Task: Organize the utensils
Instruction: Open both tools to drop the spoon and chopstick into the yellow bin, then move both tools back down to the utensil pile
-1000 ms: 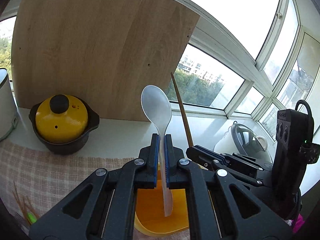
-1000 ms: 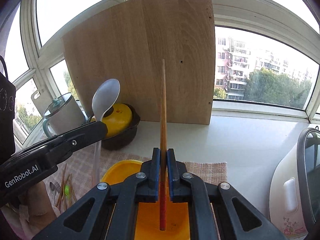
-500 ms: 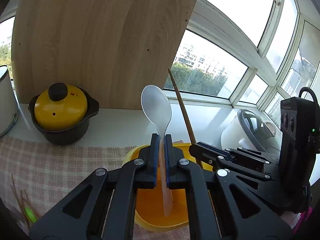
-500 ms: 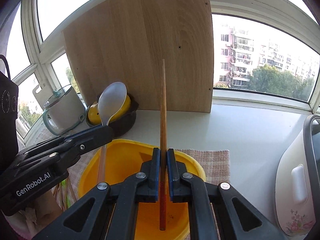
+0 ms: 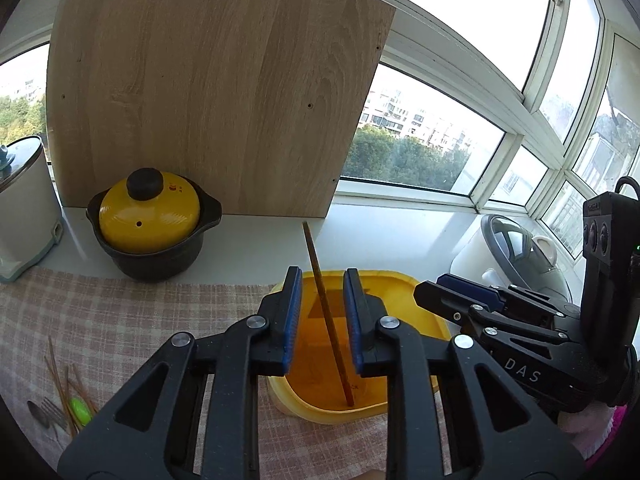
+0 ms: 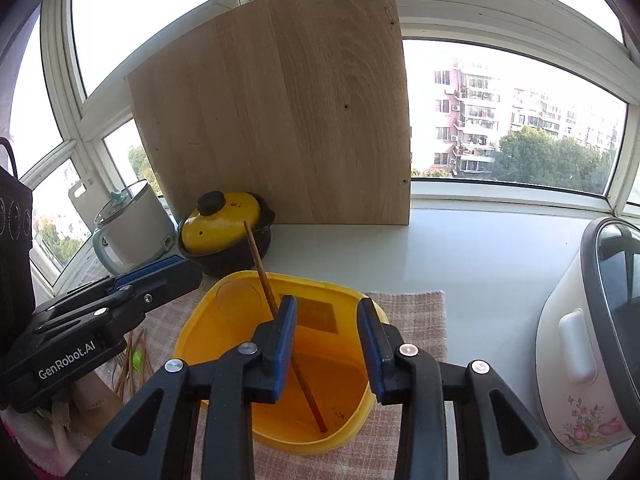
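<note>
The checked cloth on the table carries the yellow tub, where the brown chopstick leans on the rim; left tongs and right tongs gape wide, empty. Likely risk: a nudge tips the chopstick out; loose utensils remain on the cloth.

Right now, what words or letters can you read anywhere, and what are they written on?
"GenRobot.AI" on the side of the left gripper, seen from the right camera.
"DAS" on the side of the right gripper, seen from the left camera.
A small red mark on the yellow pot lid: too small to read.
</note>
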Available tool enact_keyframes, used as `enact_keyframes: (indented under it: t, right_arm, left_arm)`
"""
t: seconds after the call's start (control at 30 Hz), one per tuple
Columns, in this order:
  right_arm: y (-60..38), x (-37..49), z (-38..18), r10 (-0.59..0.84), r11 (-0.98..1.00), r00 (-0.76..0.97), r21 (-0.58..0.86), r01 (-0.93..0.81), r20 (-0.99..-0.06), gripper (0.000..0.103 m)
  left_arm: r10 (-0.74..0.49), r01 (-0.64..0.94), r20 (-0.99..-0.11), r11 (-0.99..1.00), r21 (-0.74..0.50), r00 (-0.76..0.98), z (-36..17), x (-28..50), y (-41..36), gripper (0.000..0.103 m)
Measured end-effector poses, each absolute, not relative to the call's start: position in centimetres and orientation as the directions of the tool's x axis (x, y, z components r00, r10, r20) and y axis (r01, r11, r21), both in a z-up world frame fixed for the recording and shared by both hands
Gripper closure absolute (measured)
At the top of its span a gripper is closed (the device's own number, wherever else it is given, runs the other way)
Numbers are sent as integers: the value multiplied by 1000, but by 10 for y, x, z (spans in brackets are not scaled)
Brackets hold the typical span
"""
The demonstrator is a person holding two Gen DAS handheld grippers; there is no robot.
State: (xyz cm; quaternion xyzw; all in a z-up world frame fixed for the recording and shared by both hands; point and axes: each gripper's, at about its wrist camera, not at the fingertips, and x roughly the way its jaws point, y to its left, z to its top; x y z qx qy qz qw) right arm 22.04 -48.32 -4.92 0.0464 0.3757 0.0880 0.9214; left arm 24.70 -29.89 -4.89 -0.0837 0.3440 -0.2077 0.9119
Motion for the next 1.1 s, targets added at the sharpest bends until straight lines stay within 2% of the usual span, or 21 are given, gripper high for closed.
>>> enact_keyframes:
  t: [0.17,0.23,0.3,0.43,0.6,0.73,0.87,0.93,0.97,1.0,1.1]
  right_arm:
    - [-486,209,-46,194,981,703,138,-137,-684,70]
    - [-485,204,-44,202,979,704,140,-145,-681,67]
    - [-484,198,-41,197,980,711,133,-145,-675,53]
    - [-478,187,-34,198,980,721,124,-156,-664,42]
    - [-468,173,-23,172,985,747,94,-146,-642,20]
    - [-455,164,-17,177,984,754,101,-146,-633,14]
    - [-436,153,-14,168,986,763,94,-141,-624,11]
    - [-424,148,-13,163,986,770,81,-144,-617,9]
    - [-418,146,-12,164,986,773,80,-145,-613,3]
    - [-413,144,-12,164,986,776,81,-145,-609,0]
    - [-396,140,-12,169,985,776,76,-155,-607,0]
  left_arm:
    - [-422,304,-595,907,-292,684,-45,237,-294,83]
    - [-418,301,-594,908,-290,687,-43,231,-292,83]
    - [-407,298,-595,913,-278,692,-40,225,-291,83]
    - [-389,293,-607,921,-255,693,-37,213,-282,83]
    - [-376,269,-628,926,-264,681,-36,201,-255,83]
    - [-372,264,-627,928,-263,684,-33,192,-226,83]
    - [-339,278,-647,940,-199,683,-31,183,-196,83]
    - [-323,277,-663,944,-178,675,-32,178,-179,63]
    - [-313,272,-666,947,-169,677,-32,175,-170,47]
    - [-305,269,-664,950,-159,683,-33,171,-159,43]
    - [-287,256,-676,955,-148,679,-35,164,-131,43]
